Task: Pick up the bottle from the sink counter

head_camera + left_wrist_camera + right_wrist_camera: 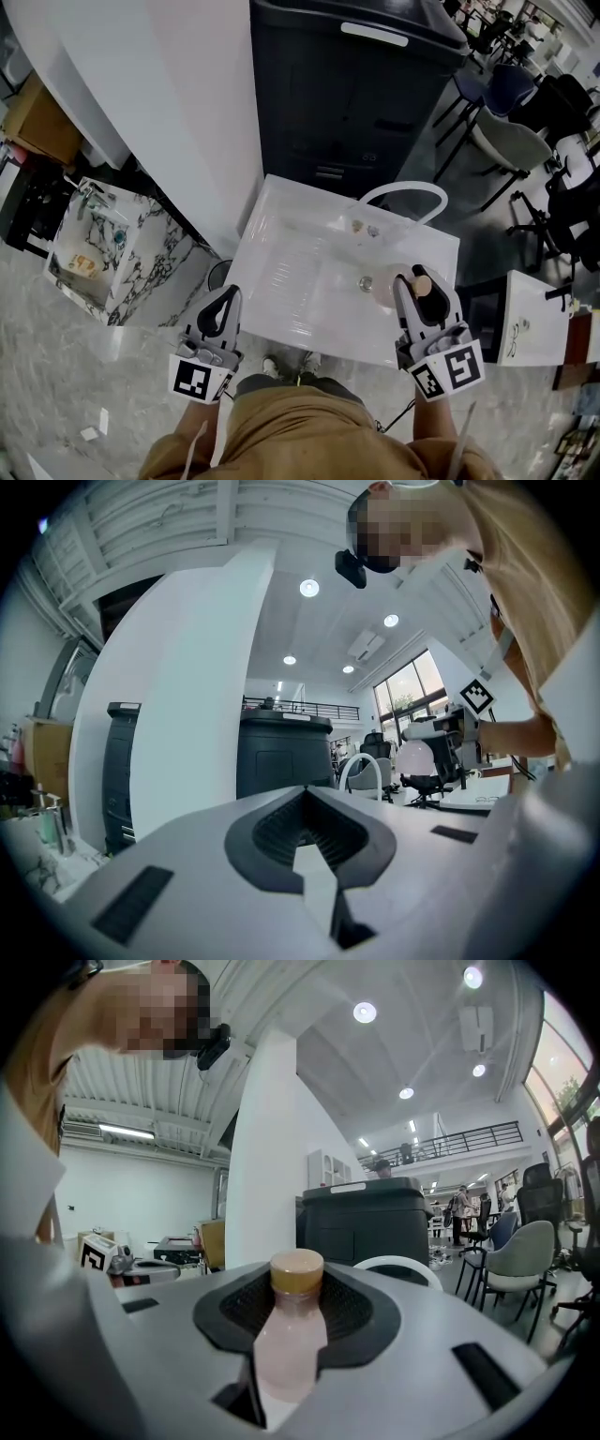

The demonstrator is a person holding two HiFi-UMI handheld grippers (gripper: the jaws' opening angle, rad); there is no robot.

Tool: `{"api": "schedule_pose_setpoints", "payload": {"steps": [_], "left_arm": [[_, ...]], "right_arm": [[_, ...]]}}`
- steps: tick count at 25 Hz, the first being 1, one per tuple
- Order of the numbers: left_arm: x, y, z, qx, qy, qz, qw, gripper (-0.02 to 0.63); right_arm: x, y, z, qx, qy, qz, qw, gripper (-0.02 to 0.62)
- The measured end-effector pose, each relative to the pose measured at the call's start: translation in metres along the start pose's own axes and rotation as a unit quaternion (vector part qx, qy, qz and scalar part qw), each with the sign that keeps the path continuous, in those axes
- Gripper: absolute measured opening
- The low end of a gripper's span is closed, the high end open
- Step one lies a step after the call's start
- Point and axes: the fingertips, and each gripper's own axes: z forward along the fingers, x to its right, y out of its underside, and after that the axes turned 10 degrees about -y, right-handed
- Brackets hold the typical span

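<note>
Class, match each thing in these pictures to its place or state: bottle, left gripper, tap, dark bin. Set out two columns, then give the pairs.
1 bottle
2 left gripper
3 tap
4 dark bin

A beyond the sink's far edge
B white arch at the sink's far edge
C clamped in the right gripper
D holds nothing

Pairs: 1-C, 2-D, 3-B, 4-A

The left gripper (226, 298) is held level at the near left and is pointed away from the body. Its jaws are closed together, and nothing is seen between them. The right gripper (421, 291) is held level at the near right and is likewise pointed away. Its jaws are clamped on the bottle (289, 1335). The two grippers are kept well apart.
</note>
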Motion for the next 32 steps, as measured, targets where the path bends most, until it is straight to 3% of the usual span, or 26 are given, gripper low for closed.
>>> {"api": "schedule_pose_setpoints", "payload": {"steps": [22,32], "left_arm": [[0.004,-0.019,-0.011,0.011,-0.002,0.022,0.9997,-0.001],[0.008,-0.029,-0.020,0.017,-0.007,0.030,0.9994,-0.001]], "right_arm": [[0.014,0.000,-0.087,-0.016,0.081,0.002,0.997,0.133],[0.018,-0.008,-0.106,-0.001,0.091,-0.002,0.996,0.133]]}}
